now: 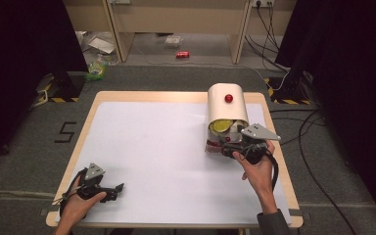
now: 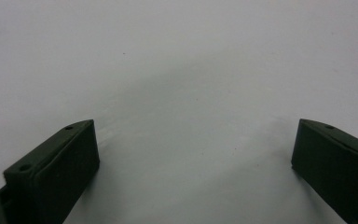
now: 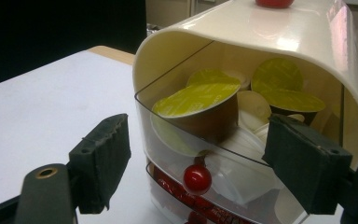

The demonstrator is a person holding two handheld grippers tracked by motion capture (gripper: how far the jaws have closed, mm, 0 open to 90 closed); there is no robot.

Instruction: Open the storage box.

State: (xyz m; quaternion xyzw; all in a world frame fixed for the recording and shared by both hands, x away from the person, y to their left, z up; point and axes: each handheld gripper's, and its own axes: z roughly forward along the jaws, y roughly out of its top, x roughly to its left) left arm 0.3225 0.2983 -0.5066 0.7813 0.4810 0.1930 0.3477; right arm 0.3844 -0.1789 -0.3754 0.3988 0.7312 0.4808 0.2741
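At the near left corner of the white table, the person's left hand rests holding the left gripper, its jaws pointing right along the tabletop. In the left gripper view the two black jaws stand wide apart with bare white surface between them, gripping nothing.

Farther in, on the right side, the right hand holds the right gripper up against the front of a cream capsule dispenser. In the right gripper view its jaws are spread wide, one on each side of the clear drawer, and whether they touch it I cannot tell. The drawer's small red knob sits between the jaws (a little nearer the left one in that view). Behind the clear front lie coffee capsules with yellow-green lids; a lower drawer shows something red.

The dispenser stands at the far right of the table, with a red knob on top.

Beyond the table's far edge, a red can lies on the floor.
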